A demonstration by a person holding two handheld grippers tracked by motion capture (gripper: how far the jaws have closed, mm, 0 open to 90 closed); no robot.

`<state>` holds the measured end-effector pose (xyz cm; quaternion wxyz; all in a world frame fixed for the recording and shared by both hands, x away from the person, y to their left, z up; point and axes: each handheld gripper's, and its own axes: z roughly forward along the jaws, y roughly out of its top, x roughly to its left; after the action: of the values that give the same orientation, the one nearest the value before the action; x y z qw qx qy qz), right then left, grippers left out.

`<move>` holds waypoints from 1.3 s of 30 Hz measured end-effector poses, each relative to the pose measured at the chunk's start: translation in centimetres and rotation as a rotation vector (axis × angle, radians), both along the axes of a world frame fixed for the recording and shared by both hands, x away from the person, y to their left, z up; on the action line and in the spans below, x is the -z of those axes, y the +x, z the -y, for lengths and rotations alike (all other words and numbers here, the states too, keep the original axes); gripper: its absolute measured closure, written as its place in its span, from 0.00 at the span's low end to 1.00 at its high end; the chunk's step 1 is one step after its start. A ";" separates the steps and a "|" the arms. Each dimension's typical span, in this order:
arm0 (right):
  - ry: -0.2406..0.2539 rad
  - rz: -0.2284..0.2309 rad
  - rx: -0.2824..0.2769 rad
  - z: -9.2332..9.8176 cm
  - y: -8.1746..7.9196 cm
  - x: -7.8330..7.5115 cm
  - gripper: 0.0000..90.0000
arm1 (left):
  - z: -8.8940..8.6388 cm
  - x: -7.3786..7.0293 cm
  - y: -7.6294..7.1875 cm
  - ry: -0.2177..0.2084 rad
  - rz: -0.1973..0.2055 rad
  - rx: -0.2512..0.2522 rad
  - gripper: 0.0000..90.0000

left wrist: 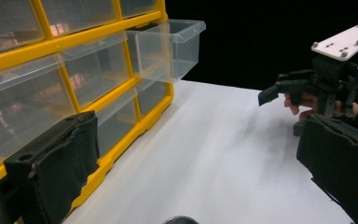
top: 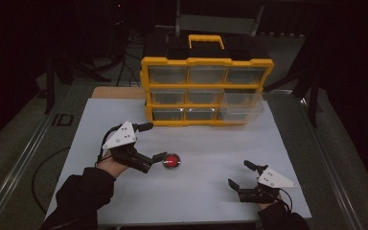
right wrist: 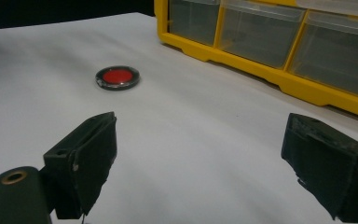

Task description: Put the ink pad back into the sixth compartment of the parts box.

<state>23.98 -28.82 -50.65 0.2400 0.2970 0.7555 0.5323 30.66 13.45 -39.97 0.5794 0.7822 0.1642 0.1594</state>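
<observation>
**One red disc, two open grippers, nine drawers**

One small red disc (top: 172, 161) with a dark rim lies on the white table (top: 206, 191) — just off the tip of the left gripper (top: 149, 142), at its 3 o'clock, not held. That gripper's jaws stand wide apart, empty. The right gripper (top: 238, 175), well apart from the disc at its 4 o'clock, also gapes with nothing between its jaws. At 12 o'clock stands one yellow organizer cabinet (top: 206, 61) with nine clear drawers — one drawer (top: 242, 103) on the right pulled out. No readable writing on any of them.
</observation>
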 end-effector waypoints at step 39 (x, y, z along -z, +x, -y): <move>0.011 -0.016 -0.026 -0.1 0.0 0.2 0.11 | 4.5 9.1 4.5 0.318 -0.179 0.140 0.00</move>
<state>23.94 -28.70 -50.82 0.2252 0.2928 0.7582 0.5372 35.14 8.91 -49.09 0.4414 0.8845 0.1328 0.0724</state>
